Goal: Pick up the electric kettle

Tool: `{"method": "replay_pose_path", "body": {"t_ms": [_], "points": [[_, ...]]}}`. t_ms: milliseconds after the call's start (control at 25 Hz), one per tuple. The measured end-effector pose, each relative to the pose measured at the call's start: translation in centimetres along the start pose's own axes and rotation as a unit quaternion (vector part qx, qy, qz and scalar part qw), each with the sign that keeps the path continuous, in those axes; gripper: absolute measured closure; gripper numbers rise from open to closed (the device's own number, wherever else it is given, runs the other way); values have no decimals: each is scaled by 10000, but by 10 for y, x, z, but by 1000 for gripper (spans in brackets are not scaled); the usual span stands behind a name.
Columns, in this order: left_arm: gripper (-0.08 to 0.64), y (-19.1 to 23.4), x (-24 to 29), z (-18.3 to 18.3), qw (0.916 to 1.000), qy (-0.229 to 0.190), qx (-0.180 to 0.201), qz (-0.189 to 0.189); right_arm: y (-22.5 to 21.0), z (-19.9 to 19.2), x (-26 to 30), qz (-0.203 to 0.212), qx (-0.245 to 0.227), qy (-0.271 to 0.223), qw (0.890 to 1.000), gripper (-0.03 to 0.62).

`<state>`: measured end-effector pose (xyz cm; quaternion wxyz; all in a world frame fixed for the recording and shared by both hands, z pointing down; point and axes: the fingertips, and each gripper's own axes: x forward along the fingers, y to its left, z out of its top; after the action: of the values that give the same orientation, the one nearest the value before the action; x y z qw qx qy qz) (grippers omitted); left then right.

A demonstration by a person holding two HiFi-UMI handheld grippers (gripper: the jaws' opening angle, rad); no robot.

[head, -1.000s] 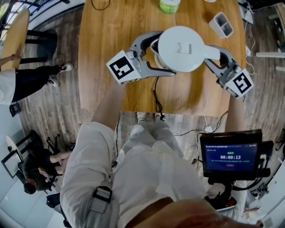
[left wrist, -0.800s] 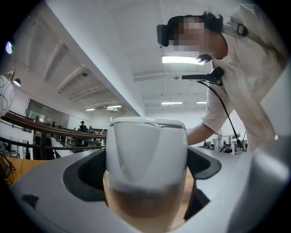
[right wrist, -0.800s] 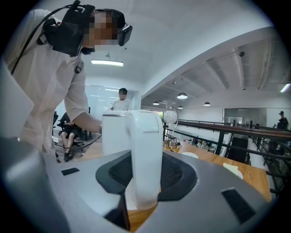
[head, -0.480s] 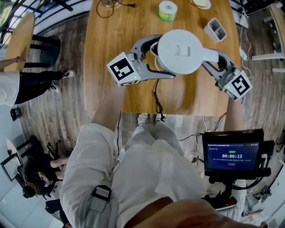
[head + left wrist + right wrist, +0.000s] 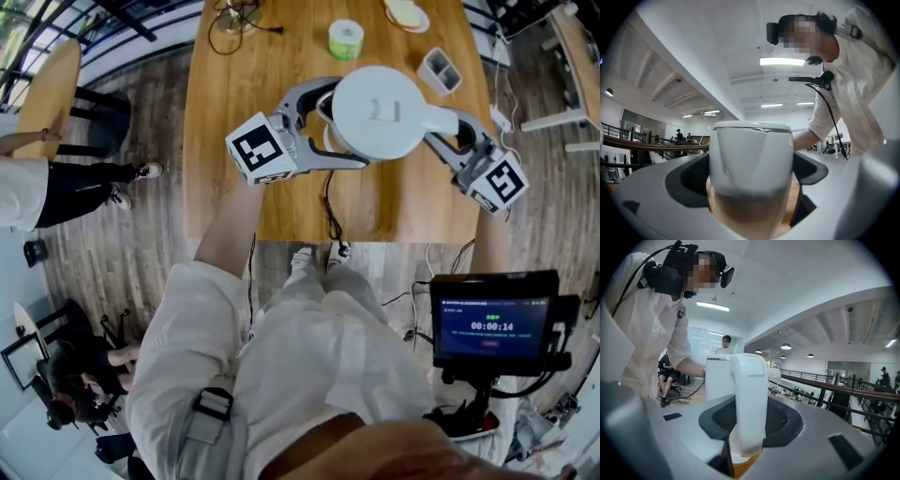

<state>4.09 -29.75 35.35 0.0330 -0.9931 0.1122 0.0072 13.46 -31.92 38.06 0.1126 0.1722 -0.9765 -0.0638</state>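
I see the white kettle (image 5: 382,111) from above, over the near half of the wood desk (image 5: 225,141), and both claws have it. My left claw (image 5: 330,124) comes in from the left, with one jaw on each side of the round body. In the left gripper view the kettle (image 5: 751,159) fills the gap of the left claw (image 5: 751,197), and the dark pads sit tight on its sides, so this claw is clamped on the body. My right claw (image 5: 453,131) comes in from the right and is clamped on the handle (image 5: 442,116). In the right gripper view the handle (image 5: 750,399) stands up straight in the right claw (image 5: 746,432), squeezed between the two pads. The kettle stands upright with its lid (image 5: 380,98) on top. A black cord (image 5: 329,206) runs from under the kettle to the near edge of the desk and hangs down. Farther back on the desk there is a green roll (image 5: 345,39) and a small grey box (image 5: 439,69), both well apart from the kettle. A dark screen (image 5: 491,326) sits low on my right.
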Motion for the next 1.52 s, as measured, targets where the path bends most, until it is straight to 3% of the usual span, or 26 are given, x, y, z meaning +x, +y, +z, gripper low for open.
{"method": "replay_pose_path", "body": {"t_ms": [320,920,1200,1520], "points": [[14,-4,5,10,9999,38,85,-84,0,13,-8,-168,16,-175,9997,460],[14,-66,3,81,9989,73,299,-358,50,77,-57,-431,-135,-220,9987,460],[14,-103,-9,91,9984,134,318,-443,88,90,-68,-569,-34,-369,9977,460],[14,-100,-12,92,9983,153,338,-458,86,94,-64,-616,32,-453,9971,460]]}}
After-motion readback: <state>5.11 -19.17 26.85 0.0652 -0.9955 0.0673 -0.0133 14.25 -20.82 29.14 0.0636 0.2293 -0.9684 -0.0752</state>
